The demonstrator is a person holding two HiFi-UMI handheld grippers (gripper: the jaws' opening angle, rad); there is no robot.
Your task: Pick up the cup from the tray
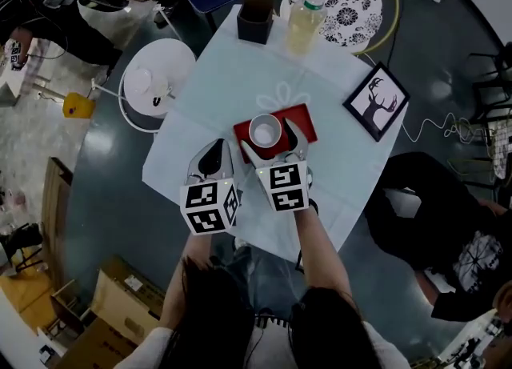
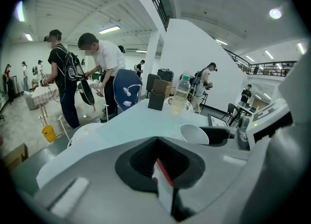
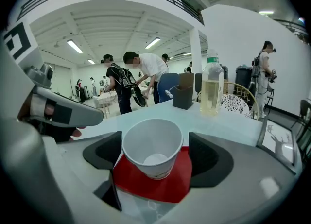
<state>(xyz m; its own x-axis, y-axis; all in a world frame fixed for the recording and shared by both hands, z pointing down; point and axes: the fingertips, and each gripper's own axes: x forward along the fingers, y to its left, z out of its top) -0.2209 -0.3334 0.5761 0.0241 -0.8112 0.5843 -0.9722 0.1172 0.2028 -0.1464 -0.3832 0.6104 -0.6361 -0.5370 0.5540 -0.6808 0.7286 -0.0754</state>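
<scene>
A white paper cup (image 1: 265, 130) stands upright on a red tray (image 1: 304, 117) in the middle of the pale tablecloth. My right gripper (image 1: 270, 138) is open, one jaw on each side of the cup, with small gaps showing. In the right gripper view the empty cup (image 3: 153, 151) sits between the black pads over the tray (image 3: 163, 185). My left gripper (image 1: 214, 156) is shut and holds nothing, just left of the tray's near corner. In the left gripper view the cup (image 2: 194, 134) shows to the right, beyond the shut left gripper (image 2: 158, 162).
At the table's far edge stand a bottle of yellowish drink (image 1: 306, 19) and a dark box (image 1: 255, 15). A framed deer picture (image 1: 376, 101) lies at the right. A white round stool (image 1: 156, 79) is left of the table. A person in black (image 1: 432, 215) sits at the right.
</scene>
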